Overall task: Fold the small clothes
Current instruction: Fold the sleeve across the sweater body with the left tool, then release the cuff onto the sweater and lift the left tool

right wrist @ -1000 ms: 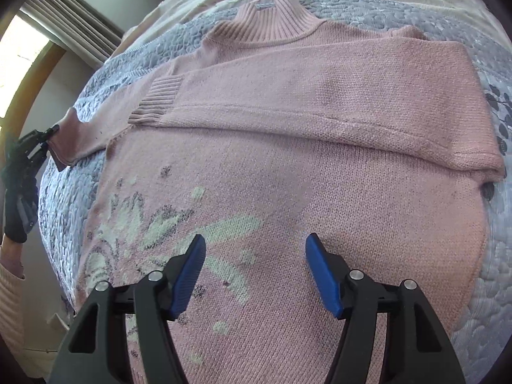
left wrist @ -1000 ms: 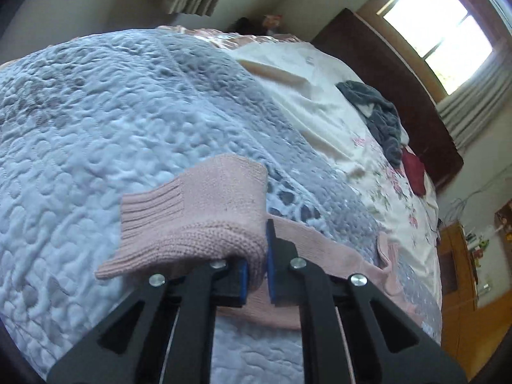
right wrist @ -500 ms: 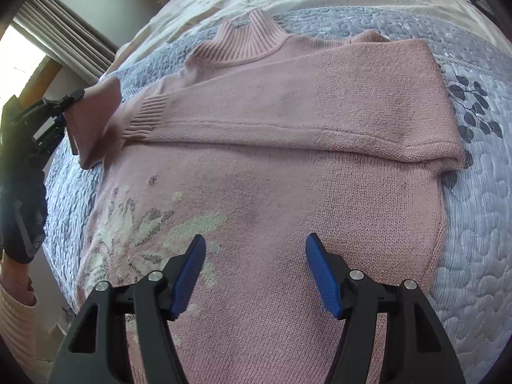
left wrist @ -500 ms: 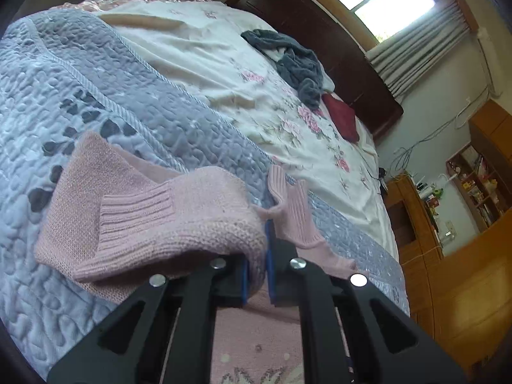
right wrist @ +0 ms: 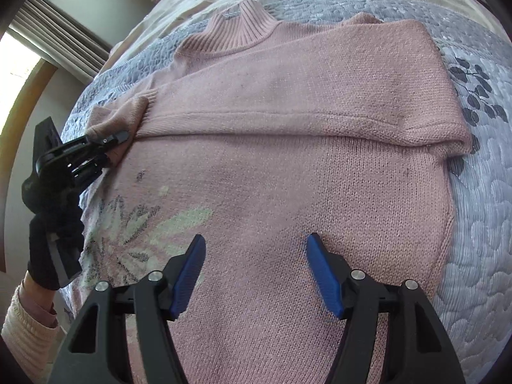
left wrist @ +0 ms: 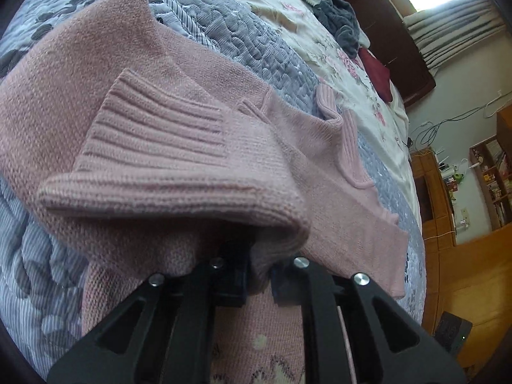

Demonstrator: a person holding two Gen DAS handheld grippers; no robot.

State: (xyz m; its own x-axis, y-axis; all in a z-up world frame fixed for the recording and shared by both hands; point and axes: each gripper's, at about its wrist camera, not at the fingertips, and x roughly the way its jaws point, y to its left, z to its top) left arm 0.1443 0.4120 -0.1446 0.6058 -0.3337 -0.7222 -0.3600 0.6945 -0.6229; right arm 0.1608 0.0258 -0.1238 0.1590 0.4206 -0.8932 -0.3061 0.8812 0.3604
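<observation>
Gripping the ribbed cuff [left wrist: 153, 147] of the pink sweater's sleeve, the left gripper [left wrist: 257, 276] is pinching the knit between its closed fingers, so the fabric is draping over the tips and hiding the pads. A second ago this cuff was hanging out over the bare grey quilt [right wrist: 480, 240], well to the side of the garment; now it is sitting over the sweater's own chest, just beside the other sleeve [right wrist: 304, 96], which is already lying folded across the body. That means the second sleeve fold is nearly finished, and what remains, by the look of it, is laying the cuff flat and letting go. The right gripper [right wrist: 256, 272] is hovering low over the pink sweater [right wrist: 288, 176] near the hem end with its blue fingers spread wide, holding nothing (it has barely shifted). Farther off, the ribbed collar [right wrist: 236, 28] is pointing toward the floral sheet [left wrist: 345, 60] and a heap of dark clothes [left wrist: 332, 16] beyond.
</observation>
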